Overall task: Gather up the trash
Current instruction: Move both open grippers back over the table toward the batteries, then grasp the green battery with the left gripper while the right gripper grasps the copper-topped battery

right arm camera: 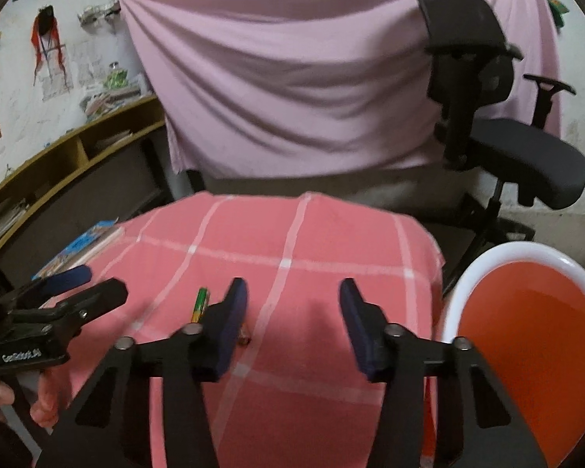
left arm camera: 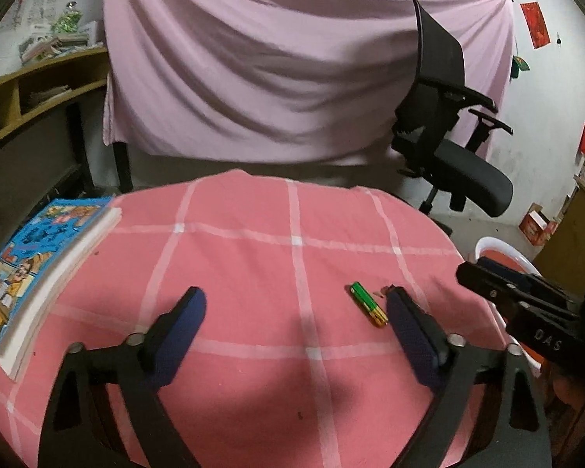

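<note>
Battery [left arm camera: 367, 304]: lying on checked cloth [left arm camera: 253, 273]; you are holding both grippers, left gripper [left arm camera: 296, 312] and right gripper [right arm camera: 293, 304], open, empty; straddle it lengthwise before closing.

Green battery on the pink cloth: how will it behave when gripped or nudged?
The battery looks like a smooth rigid cylinder lying on its side, so it probably rolls if nudged sideways. The tablecloth may damp that. It looks small and narrow, so the pads could pinch off-centre and slip.

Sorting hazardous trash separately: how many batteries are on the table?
1. The green-and-gold battery lies on the pink checked cloth, near the table's right side, toward the orange bin. Others may hide behind the grippers.
</note>
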A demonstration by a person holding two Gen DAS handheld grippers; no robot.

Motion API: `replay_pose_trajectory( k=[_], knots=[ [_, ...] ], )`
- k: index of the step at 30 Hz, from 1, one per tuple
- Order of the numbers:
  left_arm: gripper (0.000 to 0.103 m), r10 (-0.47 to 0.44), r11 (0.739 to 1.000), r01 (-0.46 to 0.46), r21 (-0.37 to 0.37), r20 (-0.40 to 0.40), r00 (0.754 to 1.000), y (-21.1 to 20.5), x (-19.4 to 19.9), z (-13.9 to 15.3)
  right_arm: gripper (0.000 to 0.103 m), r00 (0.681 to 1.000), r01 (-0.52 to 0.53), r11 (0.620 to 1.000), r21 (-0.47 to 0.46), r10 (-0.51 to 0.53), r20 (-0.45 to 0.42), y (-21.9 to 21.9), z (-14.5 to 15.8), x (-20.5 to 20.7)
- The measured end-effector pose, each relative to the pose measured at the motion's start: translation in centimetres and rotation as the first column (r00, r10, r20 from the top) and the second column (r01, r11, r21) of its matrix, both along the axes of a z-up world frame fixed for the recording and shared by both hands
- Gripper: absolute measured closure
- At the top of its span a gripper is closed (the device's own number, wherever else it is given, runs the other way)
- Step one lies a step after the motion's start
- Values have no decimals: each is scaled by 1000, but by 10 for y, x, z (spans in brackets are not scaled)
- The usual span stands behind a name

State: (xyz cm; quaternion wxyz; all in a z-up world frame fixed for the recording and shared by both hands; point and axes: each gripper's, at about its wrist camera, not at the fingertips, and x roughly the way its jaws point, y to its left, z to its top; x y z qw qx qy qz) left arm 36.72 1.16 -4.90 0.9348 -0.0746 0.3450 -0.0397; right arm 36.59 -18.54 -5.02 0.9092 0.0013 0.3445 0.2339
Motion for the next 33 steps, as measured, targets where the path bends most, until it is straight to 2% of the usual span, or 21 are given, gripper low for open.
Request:
replay_pose_trajectory(
  k=[3, 6, 10, 13, 18, 23, 29, 33],
  knots=[
    [32, -12, 1000, 12, -14, -42, 999, 0, 6, -6, 72, 998, -36, 999, -21, 35, -51, 6, -6, 4],
    [38, -11, 999, 8, -32, -75, 997, 2, 10, -10, 74, 996, -71, 997, -28, 69, -65, 11, -8, 4],
    [39, -12, 999, 7, -49, -99, 995, 5, 12, -13, 75, 990, -123, 991, -59, 118, -81, 20, -11, 3],
    [41, -19, 999, 14, -52, -104, 994, 4, 13, -11, 80, 982, -161, 982, -95, 149, -116, 30, -17, 6],
    [50, -44, 998, 37, -56, -119, 992, -2, 18, -11, 91, 975, -179, 977, -117, 161, -151, 35, -22, 9],
    [55, -88, 995, 80, -63, -129, 988, -13, 22, -13, 93, 979, -149, 985, -82, 136, -150, 23, -21, 10],
    [61, -164, 984, 152, -99, -139, 977, -26, 29, -14, 95, 991, -57, 995, -84, 46, -126, 3, -18, 9],
    [67, -194, 980, 183, -81, -158, 968, -41, 36, -15, 95, 993, -5, 997, -79, -5, -122, -14, -21, 9]
  ],
)
